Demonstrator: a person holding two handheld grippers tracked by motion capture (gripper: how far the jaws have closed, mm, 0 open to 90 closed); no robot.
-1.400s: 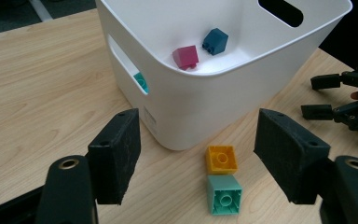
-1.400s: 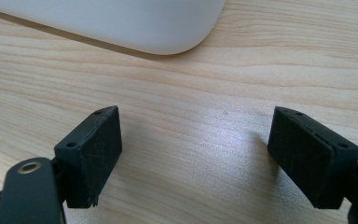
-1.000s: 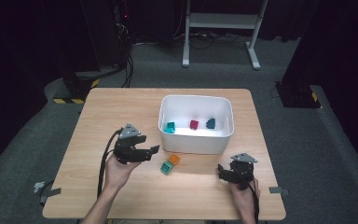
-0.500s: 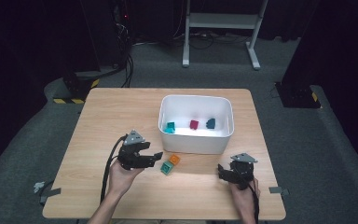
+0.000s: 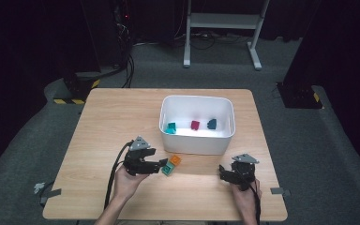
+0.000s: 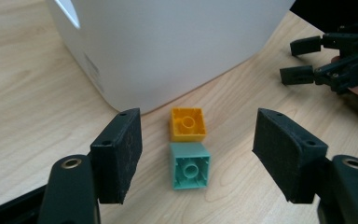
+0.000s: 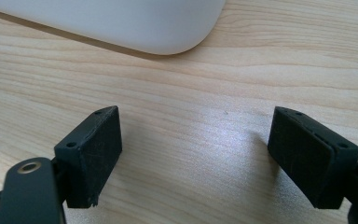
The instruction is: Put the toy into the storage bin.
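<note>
The left gripper [image 6: 198, 158] has its jaws spread wide, not touching anything. The green brick [image 6: 190, 165] sits right between them on the bench [image 5: 103, 126], with the orange brick [image 6: 187, 124] touching its far side, just beside the white bin [image 6: 177, 42]. The right gripper [image 7: 193, 156] gapes over bare wood.

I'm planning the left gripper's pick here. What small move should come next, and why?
Probably lower the left gripper a little more around the green brick, then close. Its jaws stand open, apart from the brick between them, and the orange brick sits just beyond by the bin.
</note>
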